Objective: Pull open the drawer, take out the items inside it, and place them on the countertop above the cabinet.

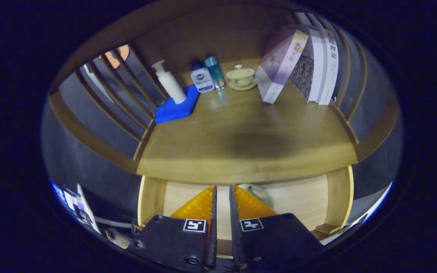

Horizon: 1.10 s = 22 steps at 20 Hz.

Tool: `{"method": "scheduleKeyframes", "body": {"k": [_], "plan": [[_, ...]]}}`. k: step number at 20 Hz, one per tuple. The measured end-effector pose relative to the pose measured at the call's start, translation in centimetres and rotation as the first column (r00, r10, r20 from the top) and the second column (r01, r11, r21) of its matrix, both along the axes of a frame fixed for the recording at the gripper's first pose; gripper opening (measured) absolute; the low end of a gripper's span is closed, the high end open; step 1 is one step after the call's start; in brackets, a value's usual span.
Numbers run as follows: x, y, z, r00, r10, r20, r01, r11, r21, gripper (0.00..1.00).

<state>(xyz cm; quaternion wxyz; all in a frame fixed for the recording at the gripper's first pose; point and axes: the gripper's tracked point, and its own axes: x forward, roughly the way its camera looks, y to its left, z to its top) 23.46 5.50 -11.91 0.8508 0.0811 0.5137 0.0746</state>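
Observation:
The drawer [151, 197] stands pulled open below the wooden countertop [241, 148], its pale bottom showing. My gripper [222, 186] hangs over the open drawer with its fingers drawn nearly together; only a narrow slit is left and nothing sits in it. A pale round item [261, 192] lies in the drawer just beyond the right finger, tucked under the countertop's front edge and mostly hidden. I cannot tell what it is.
At the back of the countertop stand a white pump bottle [169, 81] on a blue cloth [176, 108], a small white bottle [201, 77], a blue bottle [214, 72] and a lidded tea bowl [240, 77]. Books [302, 64] lean at the back right. Slatted wooden sides flank the counter.

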Motion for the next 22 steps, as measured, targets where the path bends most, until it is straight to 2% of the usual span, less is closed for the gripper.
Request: {"method": "scheduleKeyframes", "body": {"k": [2, 4, 9, 12, 17, 20, 22], "plan": [[-1.0, -1.0, -1.6, 0.999, 0.039, -0.02, -0.04, 0.999, -0.033, 0.19], [-1.7, -1.7, -2.6, 0.999, 0.037, -0.036, -0.037, 0.999, -0.004, 0.2], [-2.6, -8.1, -4.6, 0.999, -0.024, -0.036, 0.023, 0.999, -0.026, 0.2], [-3.5, -10.2, -5.6, 0.995, -0.072, -0.064, 0.075, 0.997, 0.034, 0.2], [-3.7, -11.8, -5.1, 0.999, -0.042, -0.03, 0.043, 0.999, 0.006, 0.2], [-2.6, -13.1, -6.7, 0.998, 0.041, -0.048, -0.043, 0.998, -0.046, 0.2], [-1.5, -14.3, -7.6, 0.997, 0.065, -0.041, -0.068, 0.996, -0.066, 0.21]]}}
